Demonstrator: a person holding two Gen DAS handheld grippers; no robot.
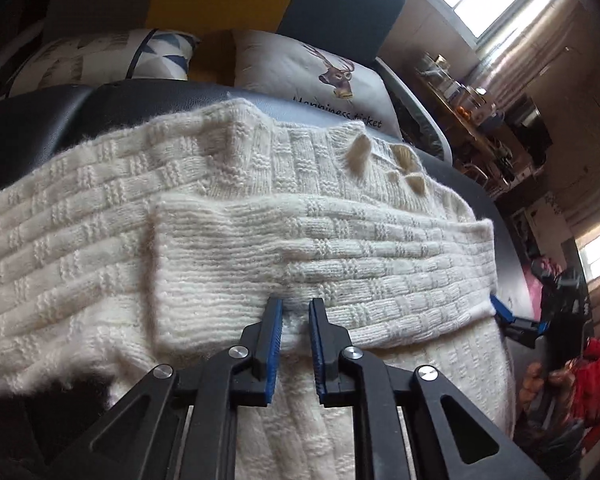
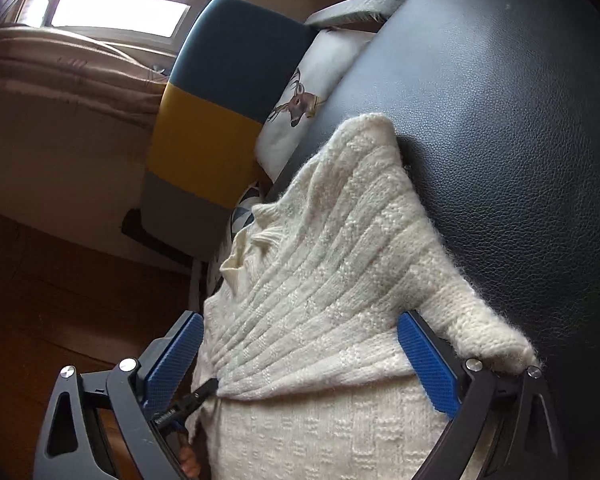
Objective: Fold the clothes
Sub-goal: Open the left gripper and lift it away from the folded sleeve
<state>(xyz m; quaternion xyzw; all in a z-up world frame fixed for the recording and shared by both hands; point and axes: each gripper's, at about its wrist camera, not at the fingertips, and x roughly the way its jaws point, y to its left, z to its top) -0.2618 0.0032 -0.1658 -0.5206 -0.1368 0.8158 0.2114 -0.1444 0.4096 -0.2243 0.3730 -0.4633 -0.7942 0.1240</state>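
Observation:
A cream knitted sweater (image 1: 260, 208) lies spread on a black leather surface (image 1: 40, 120), with one sleeve folded across its body. My left gripper (image 1: 295, 308) sits at the near edge of that folded sleeve, its jaws drawn close with a pinch of knit between the blue pads. In the right wrist view the sweater (image 2: 320, 280) bunches between the wide-apart fingers of my right gripper (image 2: 300, 317), which is open around its side edge. The right gripper (image 1: 504, 314) also shows at the sweater's right edge in the left wrist view. The left gripper's tip (image 2: 198, 394) touches the fold.
Behind the sweater lean a deer-print pillow (image 1: 320, 76) and a patterned pillow (image 1: 100, 56), against a blue and yellow backrest (image 2: 220, 80). At right are a cluttered shelf (image 1: 472, 120) and a person's hand with a red sleeve (image 1: 596, 364). Wooden floor (image 2: 60, 280) lies beside the surface.

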